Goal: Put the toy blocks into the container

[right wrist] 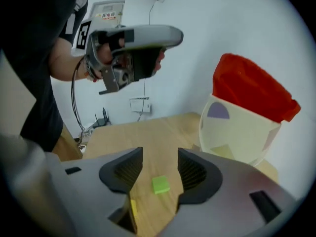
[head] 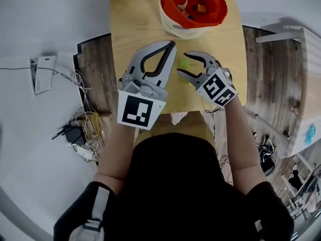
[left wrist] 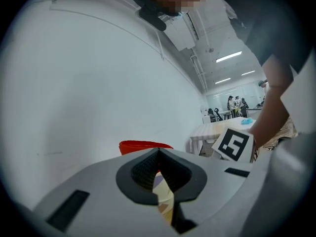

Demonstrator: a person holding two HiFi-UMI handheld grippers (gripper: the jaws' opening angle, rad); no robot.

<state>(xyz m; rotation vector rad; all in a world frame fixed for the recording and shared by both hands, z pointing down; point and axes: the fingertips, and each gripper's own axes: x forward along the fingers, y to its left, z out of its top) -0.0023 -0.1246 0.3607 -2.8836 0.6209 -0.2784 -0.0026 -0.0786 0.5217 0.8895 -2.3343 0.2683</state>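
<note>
A small green block (head: 184,63) lies on the wooden table (head: 135,24). My right gripper (head: 183,64) hovers low over it, open, with the block (right wrist: 160,185) showing in the gap between the jaws and untouched. A yellow block (right wrist: 133,209) lies partly hidden under the left jaw. The container (head: 193,6), cream with a red lining, stands at the table's far edge and holds several blocks. My left gripper (head: 172,45) is raised above the table, shut, with nothing seen between its jaws.
The container (right wrist: 242,127) stands just right of and beyond the green block. A hand holds the left gripper (right wrist: 175,34) high at the upper left of the right gripper view. Cables and a power strip (head: 80,129) lie on the floor to the left.
</note>
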